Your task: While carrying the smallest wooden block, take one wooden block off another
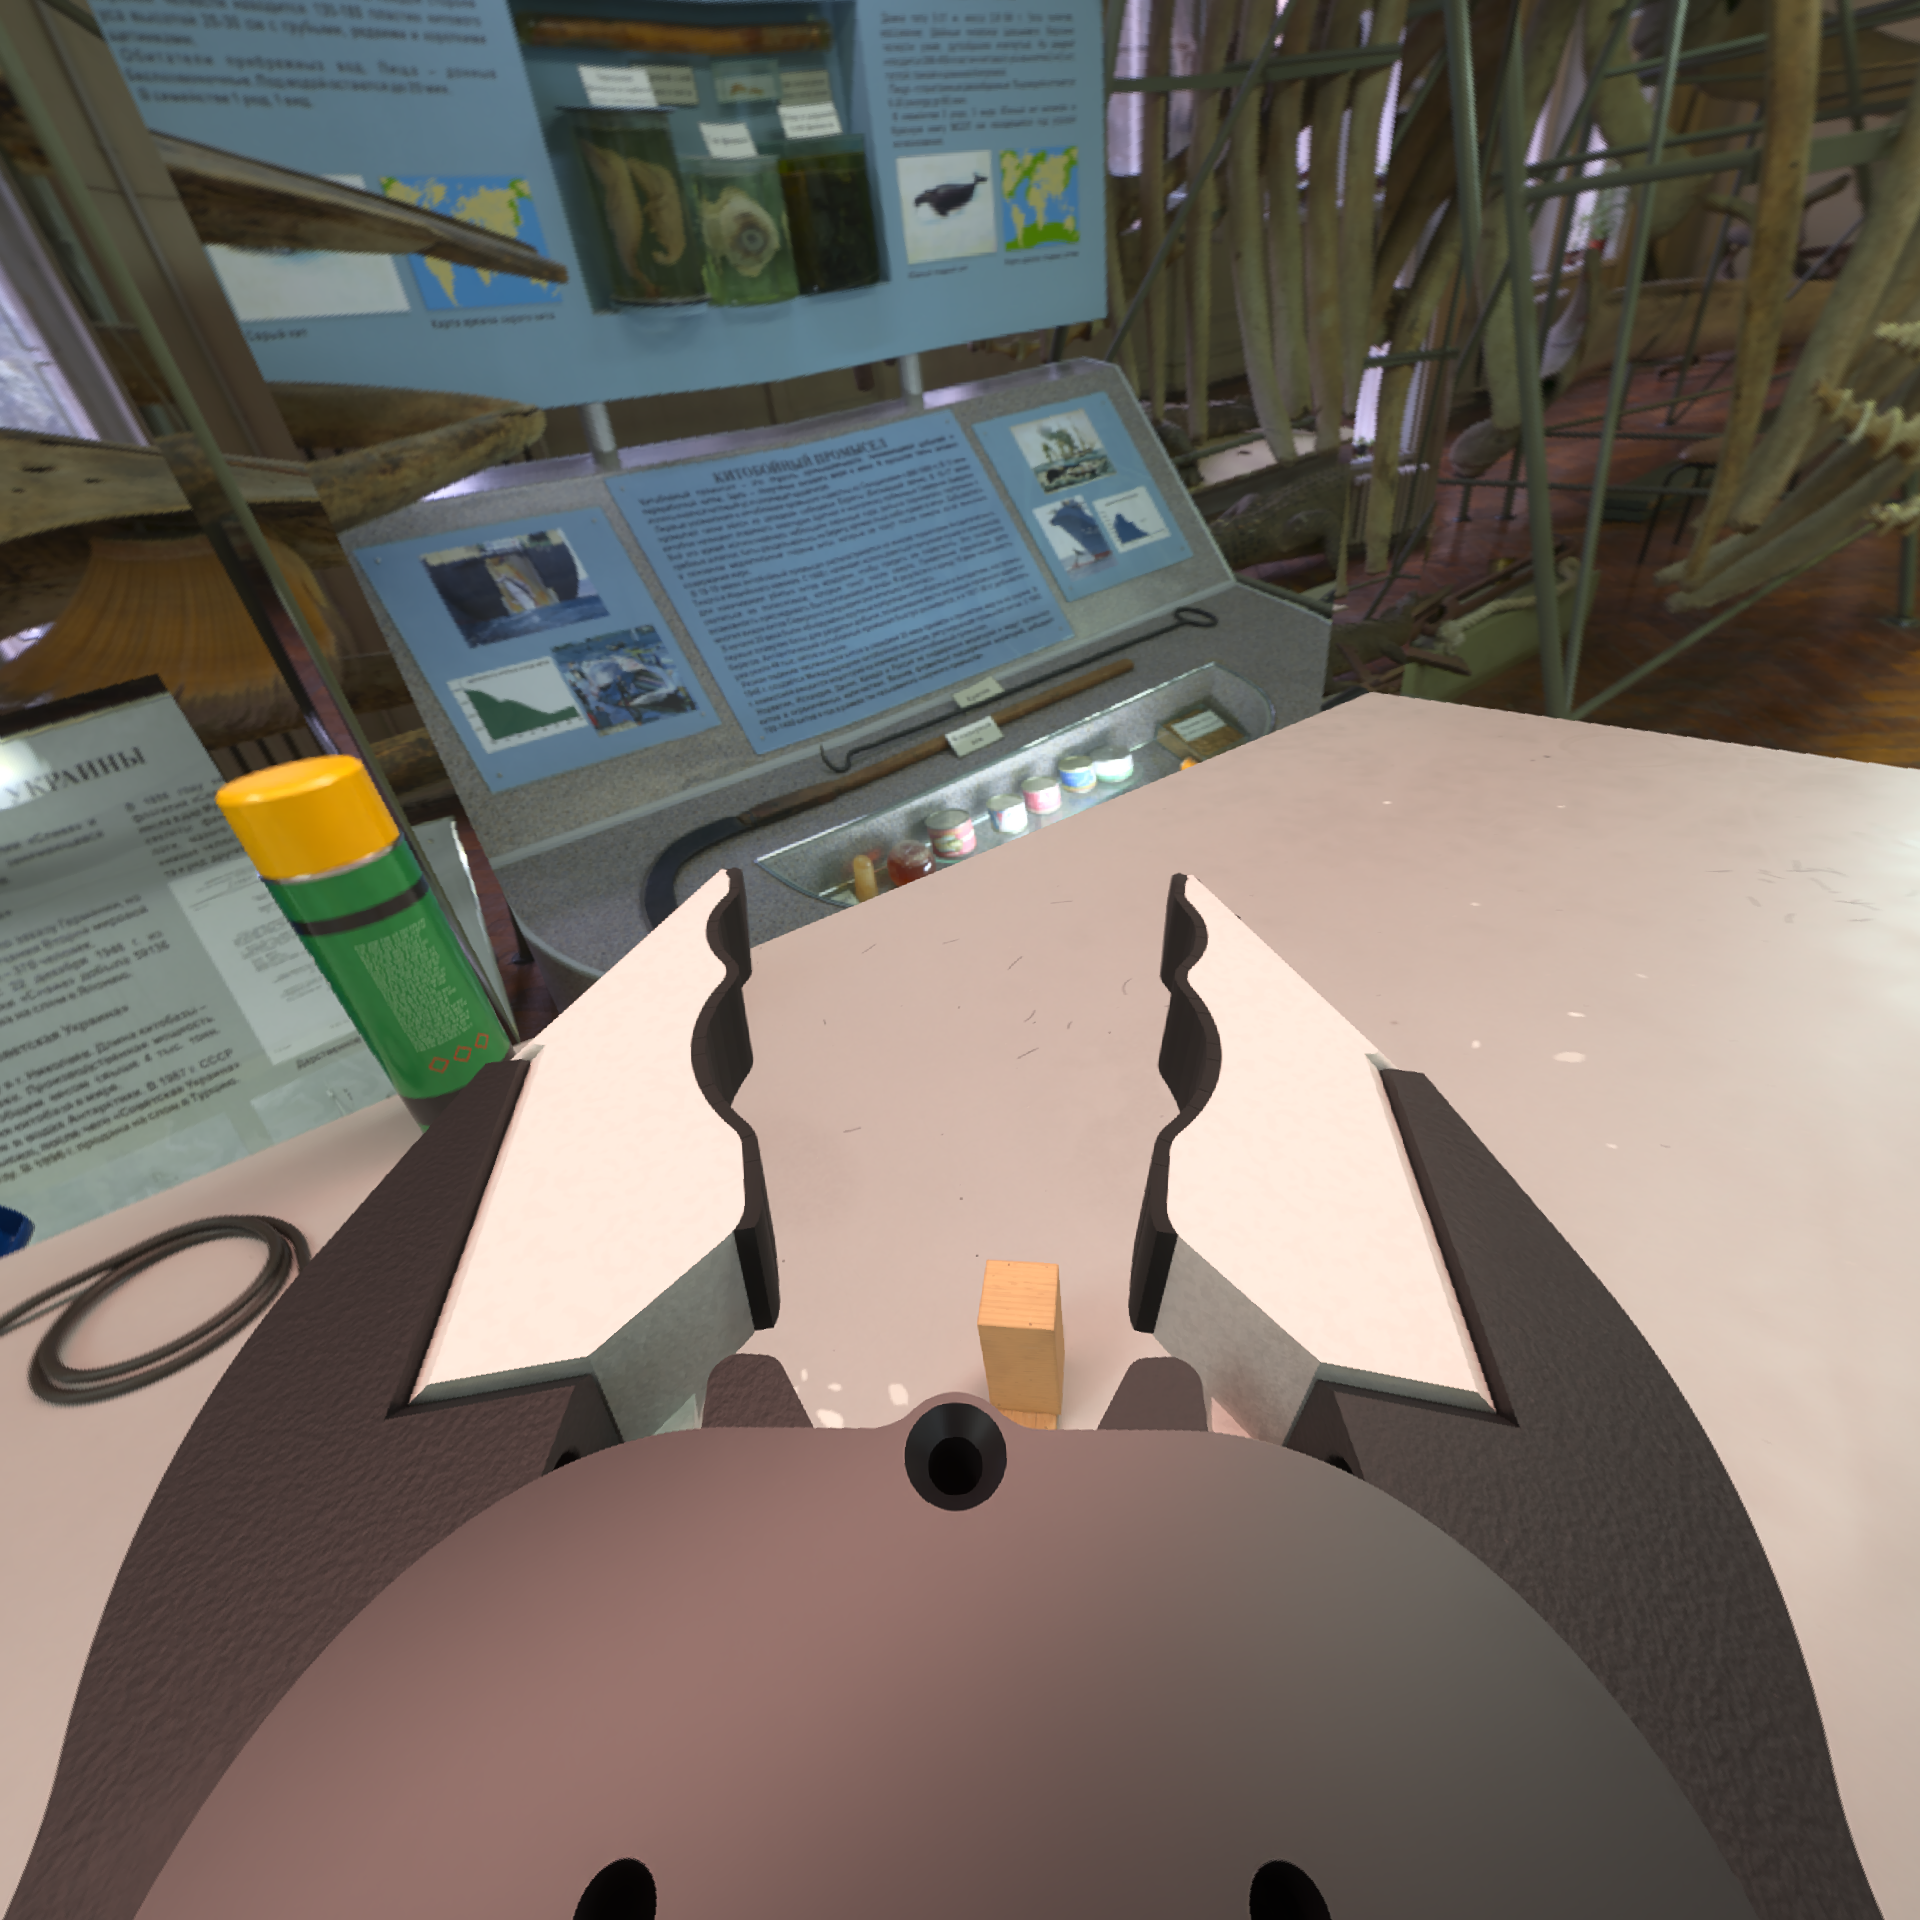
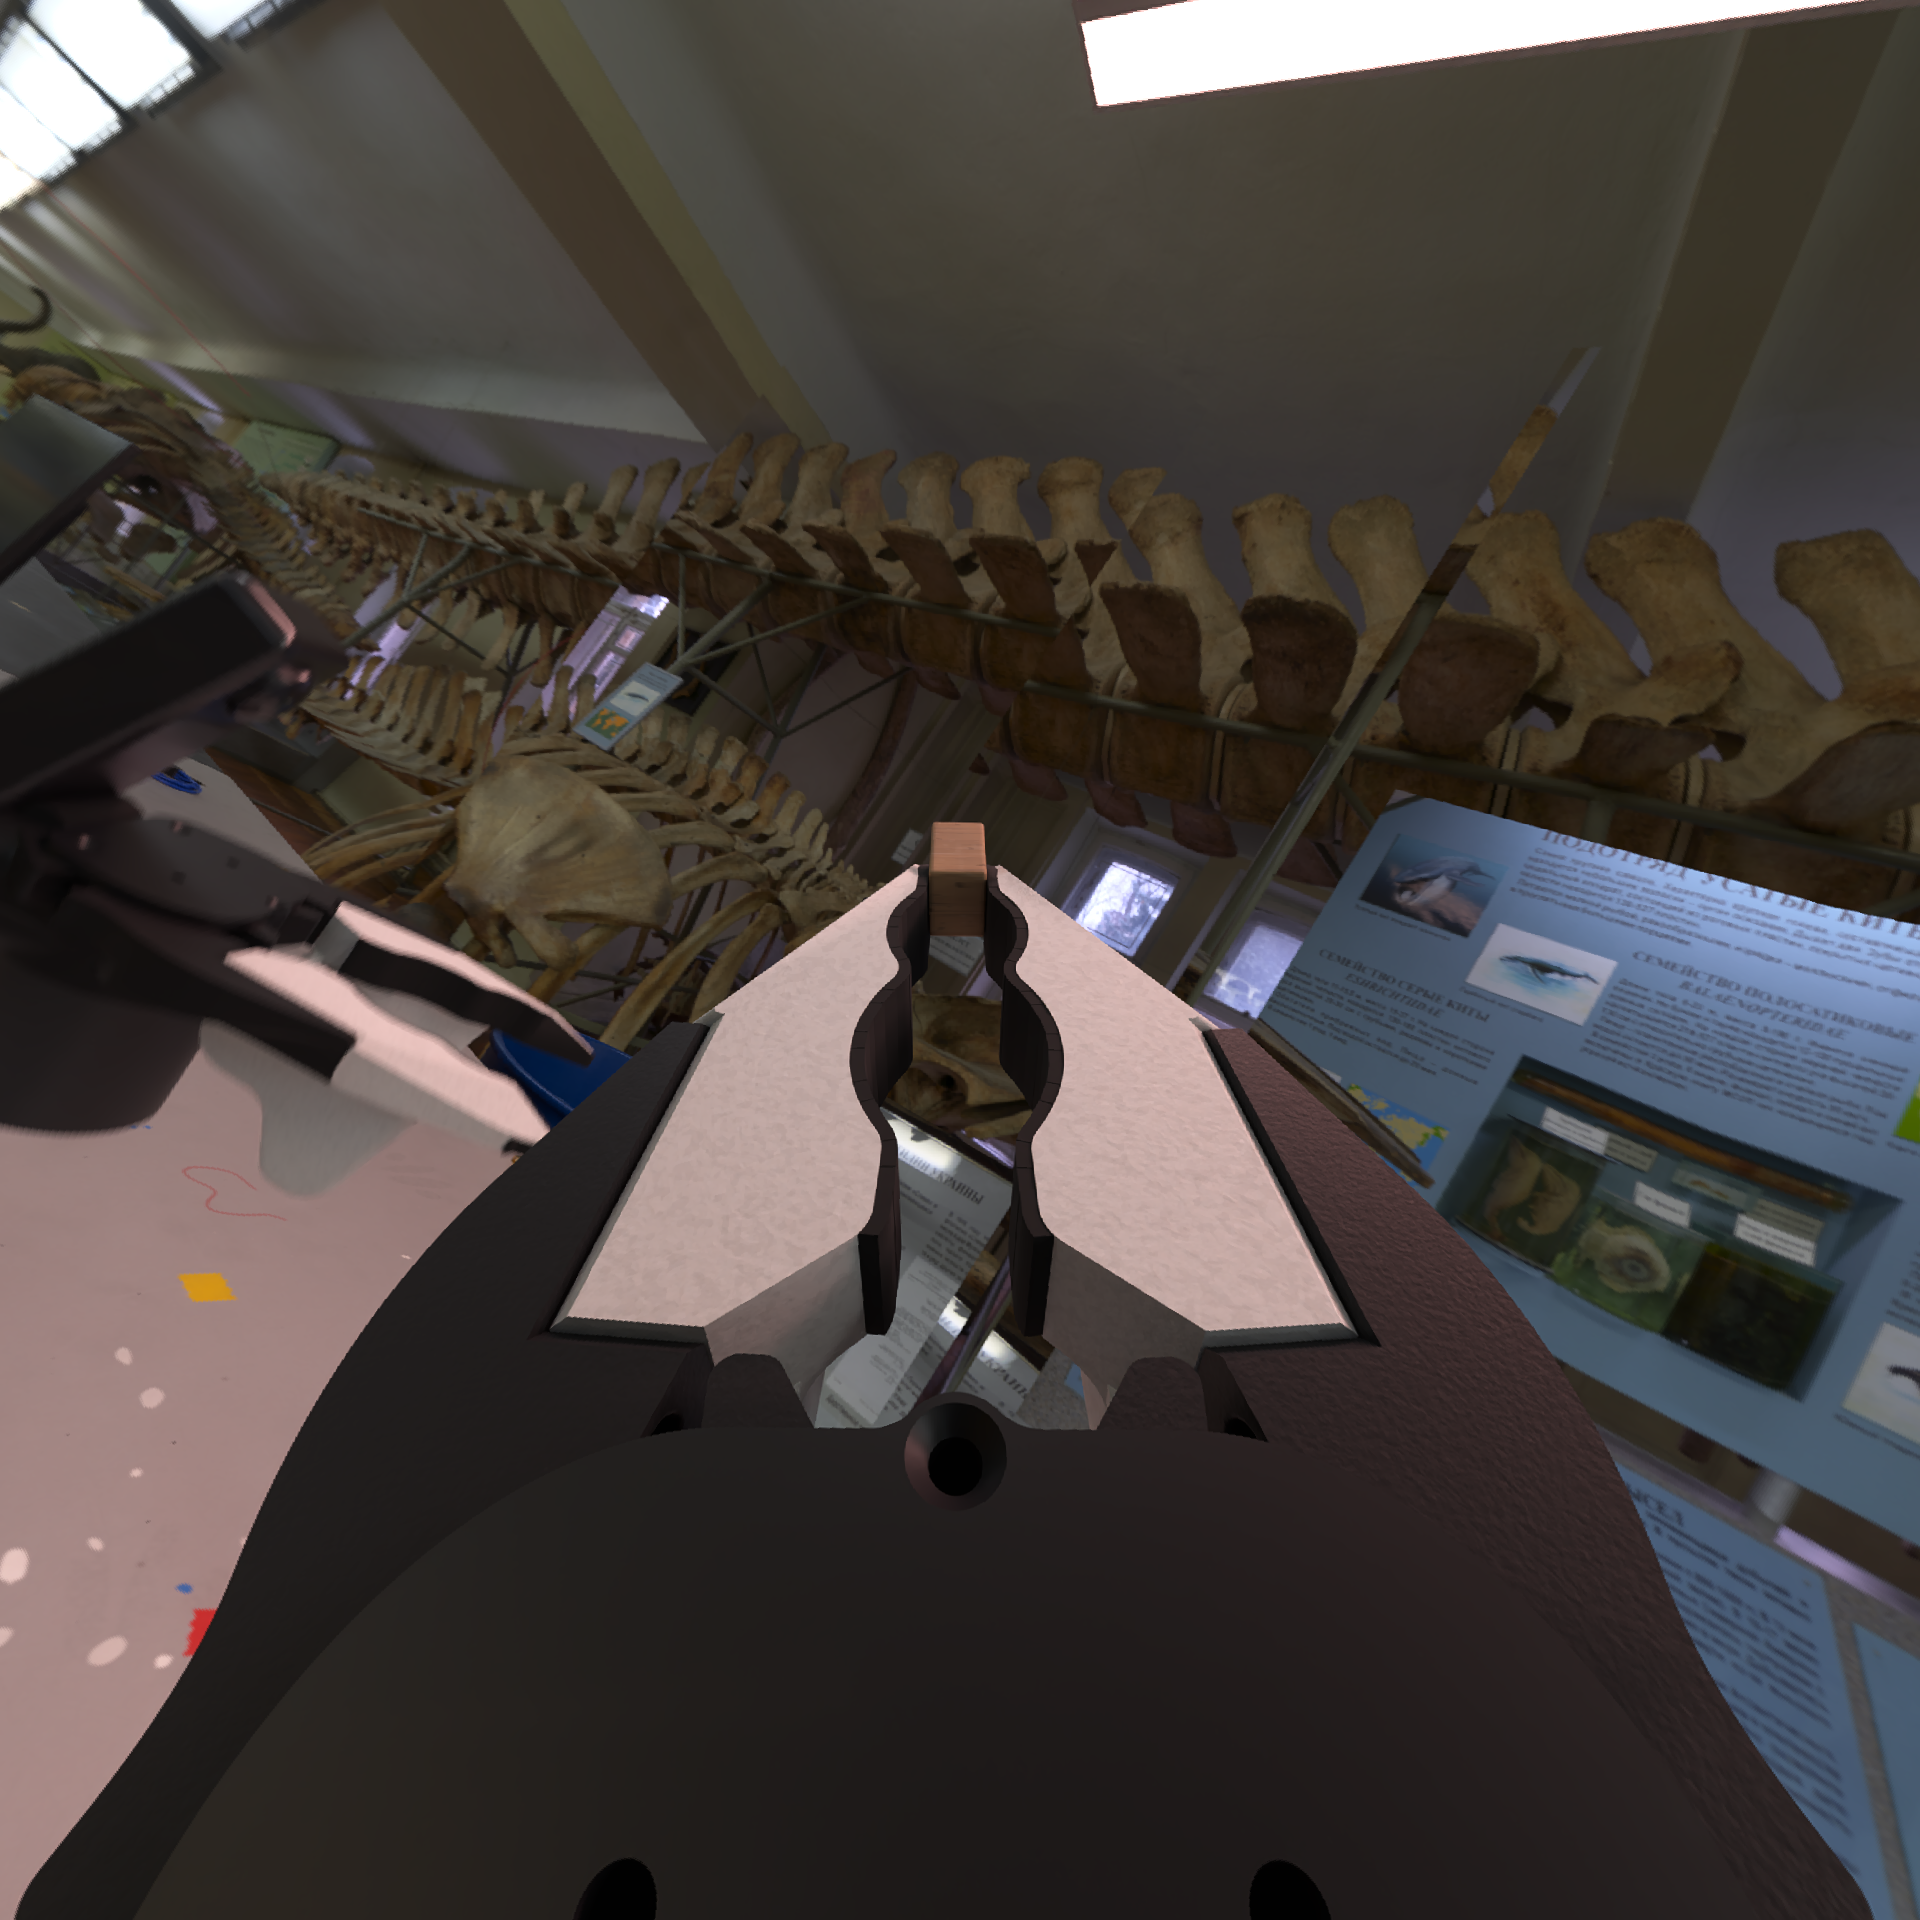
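In the left wrist view my left gripper (image 1: pixel 956 894) is open and empty, held above the pale table (image 1: pixel 1455 987). Below it, near the base of its fingers, a light wooden block (image 1: pixel 1020 1340) stands on another wooden block (image 1: pixel 1029 1419), of which only a sliver shows. In the right wrist view my right gripper (image 2: pixel 958 883) is raised, tilted up toward the ceiling, and shut on a small wooden block (image 2: pixel 957 878) pinched at its fingertips. The left gripper (image 2: pixel 312 997) also shows at the left of that view, above the table.
A green spray can with a yellow cap (image 1: pixel 358 935) stands at the table's left edge. A dark coiled band (image 1: pixel 156 1309) lies on the table at the left. A blue object (image 2: pixel 540 1060) shows past the left gripper. The far table edge (image 1: pixel 1039 852) lies ahead.
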{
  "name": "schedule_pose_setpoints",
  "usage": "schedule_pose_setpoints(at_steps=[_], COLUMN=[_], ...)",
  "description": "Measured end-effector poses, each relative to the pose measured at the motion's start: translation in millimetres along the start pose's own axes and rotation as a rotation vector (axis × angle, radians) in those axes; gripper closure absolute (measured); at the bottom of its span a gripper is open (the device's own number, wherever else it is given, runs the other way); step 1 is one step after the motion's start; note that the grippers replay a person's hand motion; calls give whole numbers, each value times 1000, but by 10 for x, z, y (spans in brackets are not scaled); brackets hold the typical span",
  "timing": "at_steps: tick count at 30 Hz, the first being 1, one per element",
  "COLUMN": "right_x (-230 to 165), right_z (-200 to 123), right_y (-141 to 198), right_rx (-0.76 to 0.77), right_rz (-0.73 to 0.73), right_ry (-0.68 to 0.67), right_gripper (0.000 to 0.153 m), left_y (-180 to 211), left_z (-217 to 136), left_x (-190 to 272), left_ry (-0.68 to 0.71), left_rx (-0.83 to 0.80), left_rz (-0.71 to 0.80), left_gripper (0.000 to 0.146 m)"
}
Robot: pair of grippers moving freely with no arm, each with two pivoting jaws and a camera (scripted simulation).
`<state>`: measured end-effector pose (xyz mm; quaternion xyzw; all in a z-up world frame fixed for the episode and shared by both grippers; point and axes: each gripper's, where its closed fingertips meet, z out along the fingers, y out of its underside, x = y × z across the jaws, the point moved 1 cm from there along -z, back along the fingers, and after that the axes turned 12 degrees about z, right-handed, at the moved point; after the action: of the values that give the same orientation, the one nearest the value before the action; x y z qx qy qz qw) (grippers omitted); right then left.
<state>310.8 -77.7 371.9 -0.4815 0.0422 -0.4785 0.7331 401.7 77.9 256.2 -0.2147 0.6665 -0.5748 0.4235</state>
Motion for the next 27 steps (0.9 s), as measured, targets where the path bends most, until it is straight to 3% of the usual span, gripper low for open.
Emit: schedule_pose_setpoints(at_steps=[4, 11, 16, 23, 27], right_x=[99, 201, 217, 251, 275], right_z=[-33, -116, -148, -166, -181], right_y=[-45, -225, -301, -315, -330], right_rx=[-13, 4, 18, 9, 9], right_rz=[-29, -38, -53, -70, -57], right_ry=[26, 46, 52, 53, 46], right_gripper=[144, 144, 144, 144, 144], left_y=[437, 1088, 1311, 1740, 1874], left_z=[205, 429, 462, 474, 468], left_x=[102, 312, 387, 530, 581], left_ry=[9, 41, 56, 169, 216], left_rx=[-18, -216, -198, -425, -470], left_rz=[-10, -5, -67, -59, -107], left_gripper=[57, 52, 70, 78, 83])
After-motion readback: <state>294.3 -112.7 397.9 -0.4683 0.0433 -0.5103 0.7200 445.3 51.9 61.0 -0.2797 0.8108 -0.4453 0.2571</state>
